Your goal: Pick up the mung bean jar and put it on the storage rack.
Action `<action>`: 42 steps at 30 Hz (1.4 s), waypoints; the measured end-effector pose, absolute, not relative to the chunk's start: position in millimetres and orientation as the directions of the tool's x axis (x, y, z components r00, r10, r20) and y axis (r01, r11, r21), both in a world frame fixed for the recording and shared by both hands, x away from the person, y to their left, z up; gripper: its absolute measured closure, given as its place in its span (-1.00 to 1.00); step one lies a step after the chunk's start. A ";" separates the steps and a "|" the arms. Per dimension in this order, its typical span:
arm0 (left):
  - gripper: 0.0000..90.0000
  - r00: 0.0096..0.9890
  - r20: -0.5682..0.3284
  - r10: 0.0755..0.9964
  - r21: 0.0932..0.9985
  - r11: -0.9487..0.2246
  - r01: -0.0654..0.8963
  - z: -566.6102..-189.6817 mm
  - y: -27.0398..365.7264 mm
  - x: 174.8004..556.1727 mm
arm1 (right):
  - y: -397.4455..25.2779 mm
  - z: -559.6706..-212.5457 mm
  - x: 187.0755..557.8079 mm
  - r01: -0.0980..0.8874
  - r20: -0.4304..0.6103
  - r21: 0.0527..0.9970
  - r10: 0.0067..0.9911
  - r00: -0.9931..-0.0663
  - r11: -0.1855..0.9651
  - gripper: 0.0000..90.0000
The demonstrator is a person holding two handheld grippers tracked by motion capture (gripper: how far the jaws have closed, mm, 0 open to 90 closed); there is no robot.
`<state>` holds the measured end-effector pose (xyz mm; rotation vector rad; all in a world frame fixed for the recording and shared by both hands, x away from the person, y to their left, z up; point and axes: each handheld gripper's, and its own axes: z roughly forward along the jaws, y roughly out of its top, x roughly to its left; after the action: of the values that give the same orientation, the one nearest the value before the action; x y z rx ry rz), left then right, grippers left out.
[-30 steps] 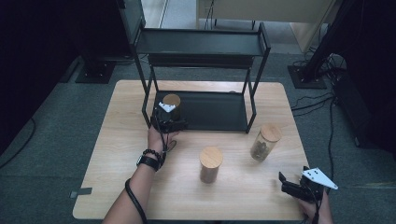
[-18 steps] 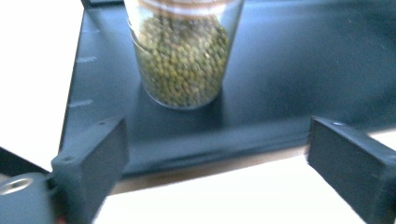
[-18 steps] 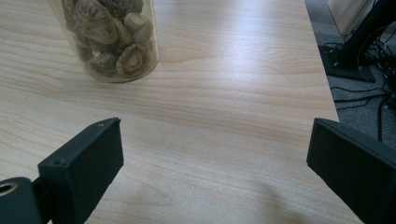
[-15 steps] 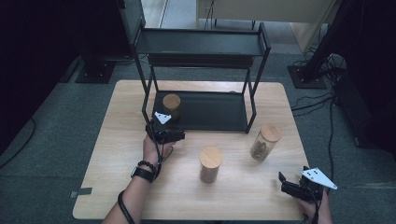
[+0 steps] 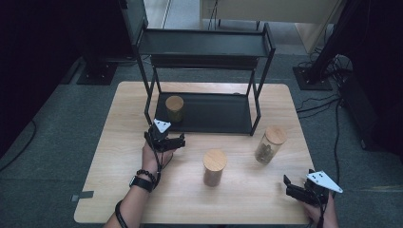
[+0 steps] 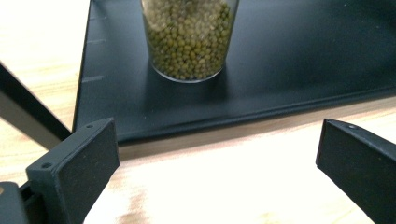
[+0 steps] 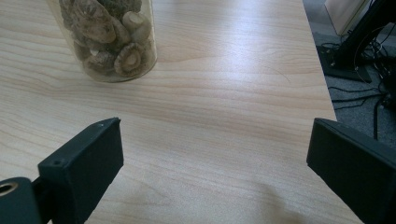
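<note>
The left gripper (image 5: 167, 140), jaws spread and empty, sits just off the front edge of the black metal shelf tray (image 5: 223, 124), where the cork-lidded glass jar of green beans (image 5: 174, 109) stands upright directly ahead.

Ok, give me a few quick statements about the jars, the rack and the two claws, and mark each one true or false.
1. The jar of green beans stands on the rack's bottom shelf. True.
2. The left claw is clamped on that jar. False: its jaws are open and empty, short of the shelf.
3. The jar of mushrooms is on the wooden table, right of the rack. True.
4. The right claw holds the mushroom jar. False: it is open and apart from it.
5. Three jars are on the shelf. False: one is.
</note>
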<state>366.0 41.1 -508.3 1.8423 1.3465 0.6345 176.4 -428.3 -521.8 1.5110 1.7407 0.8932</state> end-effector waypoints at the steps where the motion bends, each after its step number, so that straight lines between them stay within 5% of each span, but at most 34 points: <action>1: -1.00 0.323 -0.038 0.946 0.803 -0.163 0.573 -509.5 42.3 365.2 | -428.2 -521.8 176.4 0.544 -0.043 0.833 0.992 -0.117 0.100 -0.92; 42: -1.00 0.263 -0.044 0.964 0.807 -0.121 0.577 -521.3 102.4 345.0 | -426.5 -522.1 176.9 0.548 -0.061 0.829 0.992 -0.106 0.110 -0.92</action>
<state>345.0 102.4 -521.3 1.7997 1.4066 0.6655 176.9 -426.5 -522.1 1.5103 1.7370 0.8663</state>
